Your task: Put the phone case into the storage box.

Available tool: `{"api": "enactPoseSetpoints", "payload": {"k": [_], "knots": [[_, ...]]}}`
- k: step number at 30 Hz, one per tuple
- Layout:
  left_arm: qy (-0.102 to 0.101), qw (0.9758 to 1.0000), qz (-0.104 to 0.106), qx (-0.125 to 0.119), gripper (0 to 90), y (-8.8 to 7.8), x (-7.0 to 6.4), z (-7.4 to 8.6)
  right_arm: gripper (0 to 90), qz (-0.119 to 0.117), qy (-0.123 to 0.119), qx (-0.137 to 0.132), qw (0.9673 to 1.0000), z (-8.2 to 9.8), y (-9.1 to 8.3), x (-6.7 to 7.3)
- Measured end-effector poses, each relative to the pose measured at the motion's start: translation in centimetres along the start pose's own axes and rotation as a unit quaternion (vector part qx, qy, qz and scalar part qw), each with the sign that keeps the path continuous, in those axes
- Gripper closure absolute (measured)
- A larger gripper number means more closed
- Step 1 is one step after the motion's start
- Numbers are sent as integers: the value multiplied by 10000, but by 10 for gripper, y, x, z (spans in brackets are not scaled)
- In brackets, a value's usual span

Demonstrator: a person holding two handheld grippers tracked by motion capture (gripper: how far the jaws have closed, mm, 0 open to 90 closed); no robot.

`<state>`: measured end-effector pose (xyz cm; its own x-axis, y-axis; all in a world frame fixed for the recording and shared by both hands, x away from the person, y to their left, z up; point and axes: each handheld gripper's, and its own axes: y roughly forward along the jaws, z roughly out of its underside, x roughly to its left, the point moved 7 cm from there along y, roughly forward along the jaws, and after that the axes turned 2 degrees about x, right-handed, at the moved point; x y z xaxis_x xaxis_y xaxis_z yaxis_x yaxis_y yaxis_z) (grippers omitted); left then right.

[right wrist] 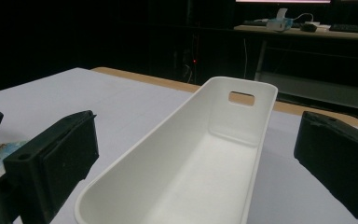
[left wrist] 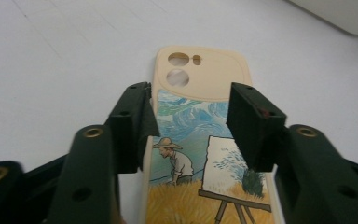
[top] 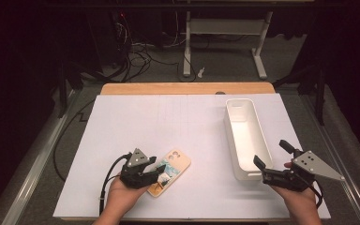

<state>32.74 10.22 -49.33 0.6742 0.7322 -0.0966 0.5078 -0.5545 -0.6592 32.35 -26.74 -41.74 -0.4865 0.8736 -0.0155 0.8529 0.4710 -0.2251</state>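
A phone case [top: 173,164] printed with a painter at an easel in a yellow field lies flat on the white table sheet [top: 168,117], camera holes toward the far side. My left gripper [top: 157,171] is at its near end, held low over it. In the left gripper view the two black jaws stand apart on either side of the case [left wrist: 191,93], and the left gripper [left wrist: 191,105] is open, not pinching it. My right gripper [top: 272,153] is open wide at the near end of a long white bin [top: 243,108], with nothing between its fingers.
The white bin [right wrist: 242,81] is empty and runs away from the right gripper [right wrist: 200,140], with a handle slot in its far wall. A wooden table edge [top: 187,88] shows behind the sheet. Cables and desk legs stand on the floor beyond.
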Motion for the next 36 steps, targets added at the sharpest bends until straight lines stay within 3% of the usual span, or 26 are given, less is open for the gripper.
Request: {"api": "enactPoseSetpoints", "payload": {"k": [1, 3, 9, 14, 15, 22, 28, 31, 36], "knots": [[-15, 10000, 0, -16, 416, -2, 1, 1, 1, 5, 3, 4, 10000, 0, 0, 0], [-25, 10000, 6, -19, 386, -3, 3, 2, 1, 1, -4, 3, 10000, 0, 0, 0], [-217, 9997, 57, -88, 183, -6, 12, 8, 1, 5, -20, -6, 10000, 0, -1, 0], [-236, 9996, 103, -123, 77, -9, 12, 7, 0, -4, -30, 5, 10000, 0, 0, 1], [-264, 9996, 98, -91, 3, -8, 12, 7, 0, -2, -22, 5, 10000, 0, 0, 1], [-306, 9995, 23, -18, 2, -8, 13, 6, 0, -10, -31, 13, 10000, 1, 0, 2], [-335, 9993, 8, 194, 2, -5, 13, 1, 1, -8, -35, 13, 10000, 1, 1, 1], [-239, 9989, -64, 402, 2, -2, 13, 1, 1, -12, -19, 9, 10000, 1, 0, 1], [-139, 9960, -124, 878, 2, 7, 13, 8, 1, -10, -27, 6, 10000, 0, 0, 1]]}}
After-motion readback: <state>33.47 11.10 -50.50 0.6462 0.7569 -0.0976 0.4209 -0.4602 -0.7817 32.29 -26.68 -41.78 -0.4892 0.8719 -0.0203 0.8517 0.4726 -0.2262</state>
